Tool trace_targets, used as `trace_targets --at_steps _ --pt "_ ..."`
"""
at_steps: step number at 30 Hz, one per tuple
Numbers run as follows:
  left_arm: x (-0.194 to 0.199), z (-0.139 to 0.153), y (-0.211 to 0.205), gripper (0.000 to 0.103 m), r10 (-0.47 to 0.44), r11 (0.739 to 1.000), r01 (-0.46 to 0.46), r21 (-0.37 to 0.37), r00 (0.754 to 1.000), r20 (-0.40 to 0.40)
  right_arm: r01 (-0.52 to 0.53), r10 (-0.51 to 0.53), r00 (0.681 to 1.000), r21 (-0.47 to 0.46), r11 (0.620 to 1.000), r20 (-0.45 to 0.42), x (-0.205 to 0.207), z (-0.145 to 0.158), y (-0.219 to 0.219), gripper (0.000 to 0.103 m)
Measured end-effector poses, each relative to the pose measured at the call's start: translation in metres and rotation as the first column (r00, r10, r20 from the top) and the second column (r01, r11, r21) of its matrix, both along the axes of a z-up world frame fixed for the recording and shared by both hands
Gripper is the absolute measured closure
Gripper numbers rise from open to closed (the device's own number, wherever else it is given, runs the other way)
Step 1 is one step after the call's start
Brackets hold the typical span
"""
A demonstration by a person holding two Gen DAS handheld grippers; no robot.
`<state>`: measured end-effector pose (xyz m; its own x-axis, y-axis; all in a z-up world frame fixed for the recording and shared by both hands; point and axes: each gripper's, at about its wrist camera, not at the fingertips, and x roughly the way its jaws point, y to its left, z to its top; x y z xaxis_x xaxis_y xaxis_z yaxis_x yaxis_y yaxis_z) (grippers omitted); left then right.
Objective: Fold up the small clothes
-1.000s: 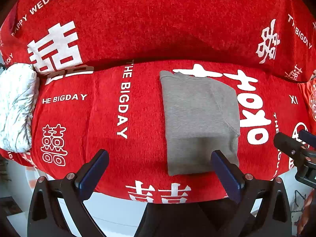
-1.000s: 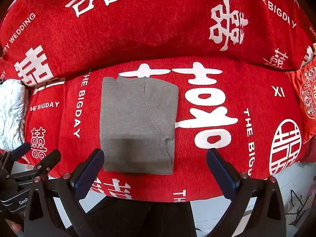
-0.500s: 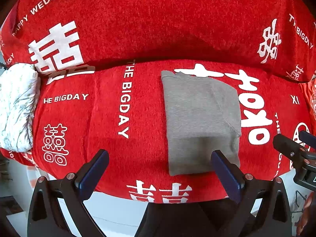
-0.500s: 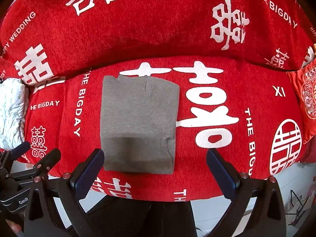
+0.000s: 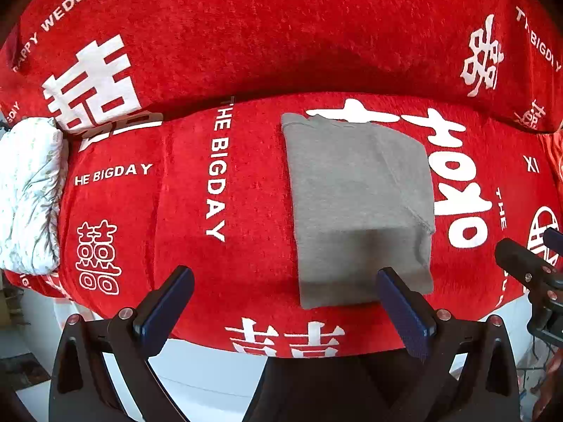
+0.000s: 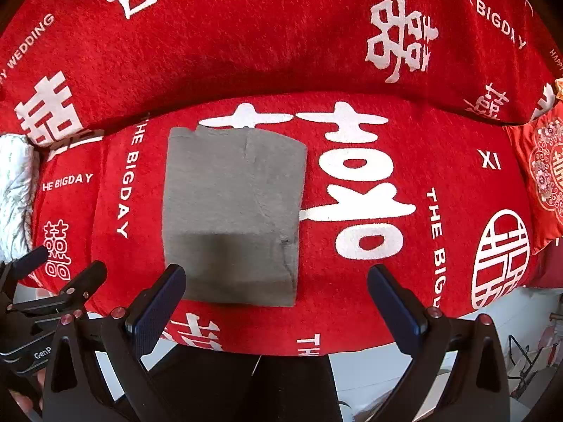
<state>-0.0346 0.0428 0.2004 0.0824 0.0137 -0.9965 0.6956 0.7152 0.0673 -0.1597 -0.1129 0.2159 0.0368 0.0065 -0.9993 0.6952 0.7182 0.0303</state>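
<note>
A small grey garment (image 5: 359, 204) lies folded into a flat rectangle on the red sofa seat (image 5: 183, 211). It also shows in the right wrist view (image 6: 232, 211). My left gripper (image 5: 285, 302) is open and empty, held back above the seat's front edge, its right finger over the garment's near right corner. My right gripper (image 6: 276, 299) is open and empty, with its left finger over the garment's near left corner. Neither gripper touches the cloth.
A white patterned bundle (image 5: 30, 193) lies at the seat's left end. A red embroidered cushion (image 6: 542, 176) sits at the right end. The red backrest (image 5: 281, 28) rises behind the seat. White floor (image 5: 218, 369) lies below the front edge.
Both grippers have drifted very slightly; the garment has not moved and both stay open.
</note>
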Motion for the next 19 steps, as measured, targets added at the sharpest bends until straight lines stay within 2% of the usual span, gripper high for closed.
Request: trace_targets --at_steps 12,19 --pt "-0.006 0.003 -0.012 0.000 -0.040 0.999 0.041 -0.020 0.999 0.026 0.004 -0.004 1.000 0.005 1.000 -0.004 -0.002 -0.003 -0.002 0.000" --pt "-0.004 0.002 -0.014 0.000 -0.035 0.999 0.035 -0.020 0.999 0.010 0.003 -0.003 1.000 0.004 1.000 -0.005 -0.002 -0.004 -0.002 0.000"
